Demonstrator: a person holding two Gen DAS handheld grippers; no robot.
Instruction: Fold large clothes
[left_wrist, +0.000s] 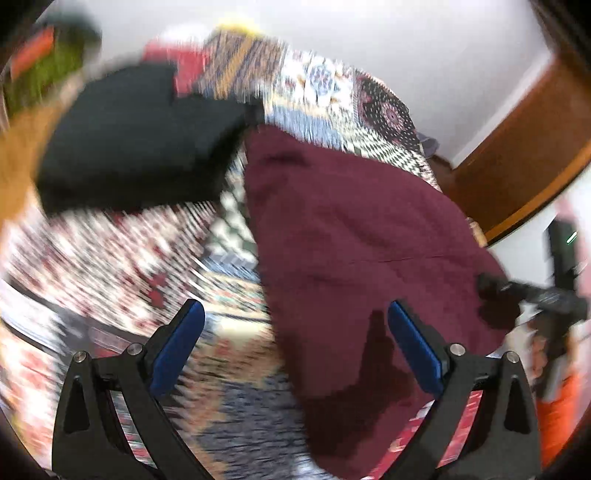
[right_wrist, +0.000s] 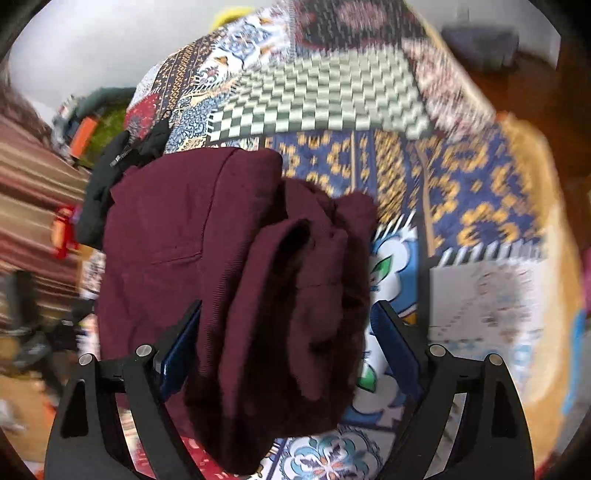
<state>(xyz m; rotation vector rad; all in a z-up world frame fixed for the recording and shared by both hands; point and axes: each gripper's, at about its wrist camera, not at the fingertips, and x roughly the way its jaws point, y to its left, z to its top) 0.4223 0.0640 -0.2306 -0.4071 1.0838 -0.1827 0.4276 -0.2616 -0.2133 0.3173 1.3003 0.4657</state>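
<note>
A maroon garment (right_wrist: 229, 258) is bunching between the right gripper's (right_wrist: 284, 343) wide-open fingers; the left gripper's (left_wrist: 295, 347) fingers are gaping empty.

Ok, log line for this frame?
maroon garment on patchwork quilt | bunched part between open right gripper jaws | left gripper open, empty

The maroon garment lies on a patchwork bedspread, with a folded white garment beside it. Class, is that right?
Not quite: the folded garment beside the maroon garment is black, not white, as the left wrist view shows. Both lie on the patchwork bedspread.
</note>
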